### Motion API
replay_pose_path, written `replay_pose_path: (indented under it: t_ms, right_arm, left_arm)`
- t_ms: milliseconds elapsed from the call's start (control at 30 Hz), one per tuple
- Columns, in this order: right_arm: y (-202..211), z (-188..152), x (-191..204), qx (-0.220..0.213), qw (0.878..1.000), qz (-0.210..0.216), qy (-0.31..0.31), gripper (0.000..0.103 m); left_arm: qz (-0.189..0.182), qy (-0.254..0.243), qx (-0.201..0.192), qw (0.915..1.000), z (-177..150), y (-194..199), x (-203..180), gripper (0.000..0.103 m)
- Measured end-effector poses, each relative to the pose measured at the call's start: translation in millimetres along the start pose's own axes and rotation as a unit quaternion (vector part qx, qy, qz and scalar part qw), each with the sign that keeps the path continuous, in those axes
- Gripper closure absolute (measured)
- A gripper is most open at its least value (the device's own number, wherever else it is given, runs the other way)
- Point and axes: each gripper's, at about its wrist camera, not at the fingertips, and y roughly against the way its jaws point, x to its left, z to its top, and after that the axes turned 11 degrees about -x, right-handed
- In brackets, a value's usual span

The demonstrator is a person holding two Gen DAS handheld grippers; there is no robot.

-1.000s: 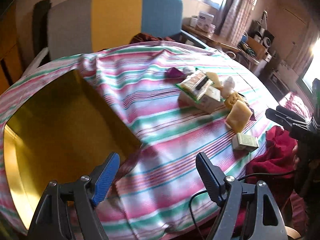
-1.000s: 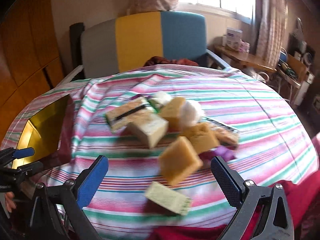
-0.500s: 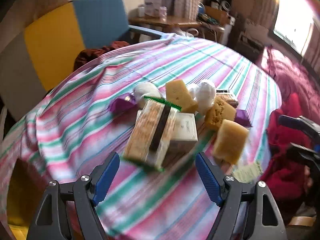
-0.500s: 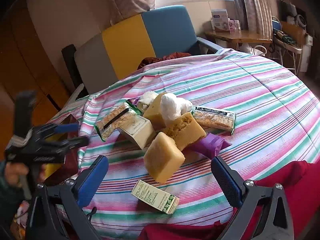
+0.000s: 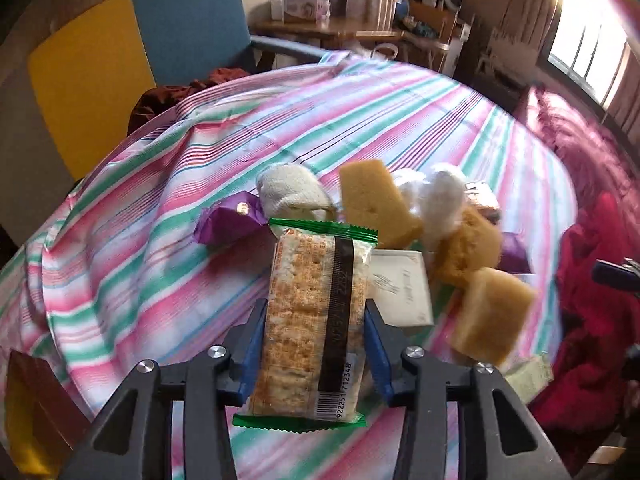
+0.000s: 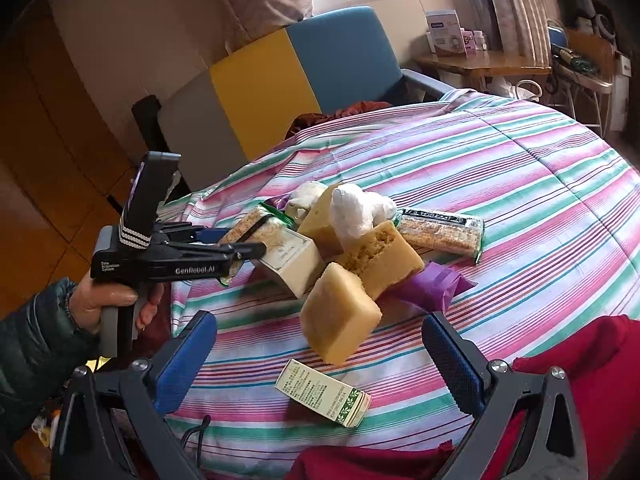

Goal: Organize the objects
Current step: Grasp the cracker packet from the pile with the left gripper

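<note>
Cracker packet (image 5: pixel 316 320), glossy green-edged rectangle, clamped in just-closed left gripper (image 5: pixel 316 344) jaws; right gripper (image 6: pixel 320 356) jaws apart, empty.

Black left gripper (image 5: pixel 314 344) with blue pads, silver screws, "GenRobot.AI" lettering; dark green quilted sleeve (image 6: pixel 36 344).

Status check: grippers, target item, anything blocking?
Left gripper jaws just closed, pads pressing on cracker pack. Right gripper open, empty, above green box. Pack leans on white box; sponges crowd alongside.
</note>
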Motion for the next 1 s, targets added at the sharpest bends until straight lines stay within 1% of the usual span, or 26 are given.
replay_pose_path:
  t_ms: [67,133,200,233,300,400,467,533,567,667,767,900,967,1000]
  right_arm:
    - [-1.1,-0.1,0.1,0.004,1.000,0.000,0.001,0.000]
    - [-2.7,-0.4,0.7,0.009,1.000,-0.003,0.003,0.000]
    - [-4.1,-0.9,2.0,0.013,1.000,-0.010,0.008,0.000]
    - [-4.7,-1.2,3.0,0.014,1.000,-0.013,0.011,0.000]
    - [-6.7,-2.2,6.3,0.021,0.999,-0.019,0.019,0.000]
    - [-13.0,-4.2,13.1,0.041,0.998,-0.024,0.041,0.000]
    - [-19.6,-4.7,17.6,0.061,0.996,-0.017,0.056,0.000]
    - [-28.7,-3.1,22.1,0.080,0.995,-0.004,0.067,0.000]
    - [-34.0,-1.8,25.3,0.090,0.993,0.004,0.072,0.000]
    - [-54.8,6.6,47.8,0.117,0.985,0.025,0.123,0.000]
    - [-78.6,19.1,76.5,0.131,0.973,0.038,0.186,0.002]
    - [-122.1,32.6,101.4,0.156,0.957,0.039,0.242,0.003]
    - [-147.8,35.2,109.2,0.174,0.948,0.032,0.266,0.003]
    - [-164.3,35.0,111.7,0.191,0.941,0.029,0.277,0.004]
  left_arm:
    - [0.011,0.002,-0.015,0.9998,-12.2,16.5,-4.8,0.058]
    - [0.004,0.012,-0.026,0.9996,-28.9,34.5,-9.7,0.058]
    - [-0.002,0.024,-0.024,0.9994,-51.2,49.1,-16.0,0.058]
    - [-0.003,0.024,-0.024,0.9994,-64.7,56.3,-20.1,0.058]
    - [0.000,0.019,-0.011,0.9998,-92.6,65.1,-29.5,0.058]
    - [0.003,0.019,0.012,0.9997,-123.0,65.7,-34.6,0.058]
    - [0.011,0.018,0.022,0.9995,-143.6,66.0,-37.8,0.058]
    - [0.027,-0.004,0.003,0.9996,-154.4,71.6,-43.5,0.058]
    - [0.031,-0.008,0.001,0.9995,-156.8,73.8,-46.2,0.058]
    - [0.032,0.007,-0.008,0.9994,-159.0,74.4,-43.2,0.058]
    - [0.030,0.015,-0.017,0.9993,-158.2,72.2,-40.1,0.058]
    - [0.021,0.028,-0.026,0.9991,-161.7,73.7,-36.7,0.058]
    - [0.019,0.034,-0.029,0.9988,-162.9,75.8,-33.8,0.059]
    - [0.019,0.035,-0.030,0.9988,-162.9,75.9,-33.2,0.059]
